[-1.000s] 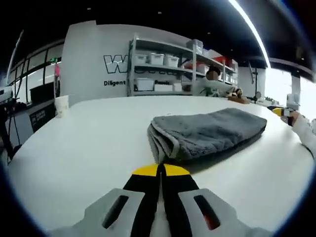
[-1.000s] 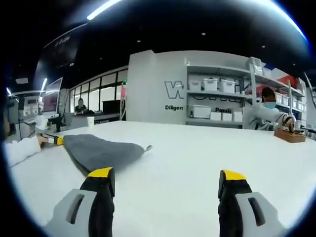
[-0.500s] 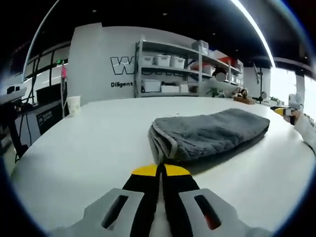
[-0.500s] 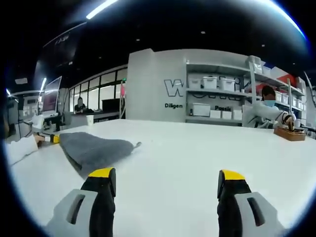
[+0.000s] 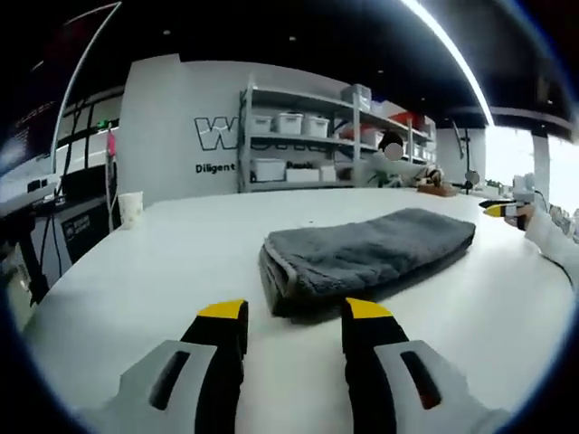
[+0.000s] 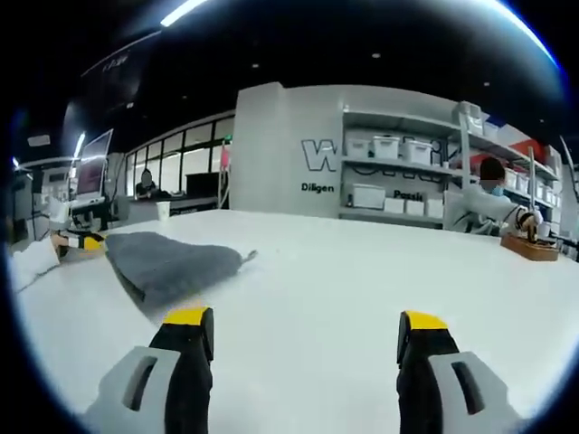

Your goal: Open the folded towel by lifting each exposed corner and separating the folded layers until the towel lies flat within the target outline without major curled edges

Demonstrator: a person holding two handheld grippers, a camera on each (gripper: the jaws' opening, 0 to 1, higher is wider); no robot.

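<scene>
We saw the towel [image 5: 366, 256] as a thick grey terry cloth, folded over into a long, plump bundle that lay flat on the white table [image 5: 154, 271]. In the left gripper view its near end faced us: a rounded fold with several stacked layers showing along a paler hemmed edge, and the body ran away toward the right. In the right gripper view the same towel [image 6: 167, 264] sat to the left, a low grey mound with one thin corner poking out to the right and resting on the table surface. It was still folded, with no layer lifted. We could not make out any target outline around it.
</scene>
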